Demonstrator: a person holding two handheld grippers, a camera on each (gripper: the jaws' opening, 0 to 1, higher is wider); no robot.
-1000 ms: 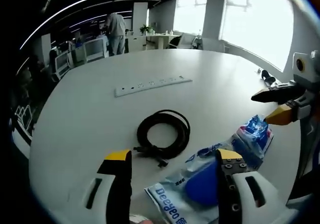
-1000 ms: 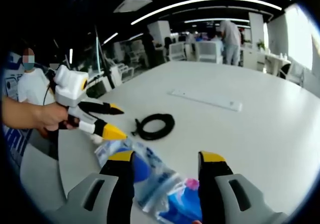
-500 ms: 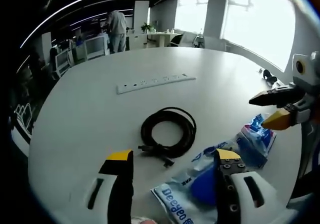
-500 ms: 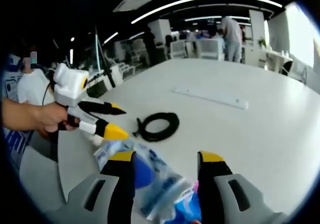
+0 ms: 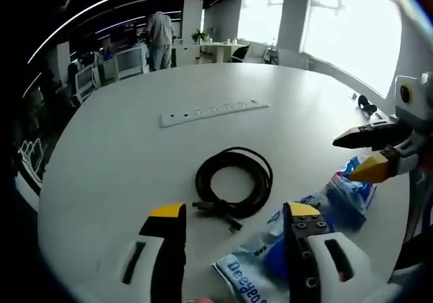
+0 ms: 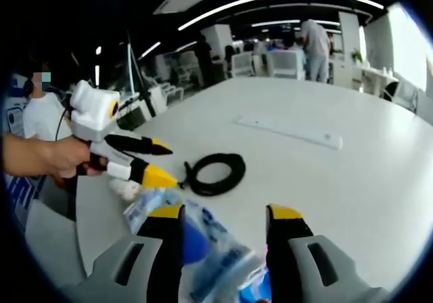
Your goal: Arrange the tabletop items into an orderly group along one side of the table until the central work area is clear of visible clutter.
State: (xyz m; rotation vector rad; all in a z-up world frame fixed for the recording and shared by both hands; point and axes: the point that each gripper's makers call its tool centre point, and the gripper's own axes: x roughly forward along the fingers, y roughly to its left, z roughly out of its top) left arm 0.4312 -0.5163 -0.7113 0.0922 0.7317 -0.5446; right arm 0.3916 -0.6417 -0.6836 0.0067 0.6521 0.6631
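- Left tool point(image 5: 232, 215): yellow-tipped jaws stand wide apart, nothing held between them; it hangs over the near edge of the large round white bench point(image 5: 122, 154).
- Right tool point(image 6: 222, 215): jaws parted wide, gripping nothing; blue contents of a packet sit low between them, contact cannot be told.
- Coiled black cable point(image 5: 234, 181) lies flat on the bench, just beyond the left tool's tips; its plug ends trail toward the left tool.
- Clear plastic packet with blue printing and blue contents point(image 5: 260, 266) lies under and beside the left tool's right jaw.
- A second blue-and-white plastic packet point(image 5: 348, 189) lies just beside the first, below the right tool's tips as seen from the left gripper view.
- Long white power strip point(image 5: 213, 112) lies flat farther out on the bench, well apart from the cable.
- Right gripper view: a hand point(image 6: 64, 157) holds the left tool, its tips just above the packets point(image 6: 183, 232), near the cable.
- Office desks and a standing person point(image 5: 160, 39) in the background.
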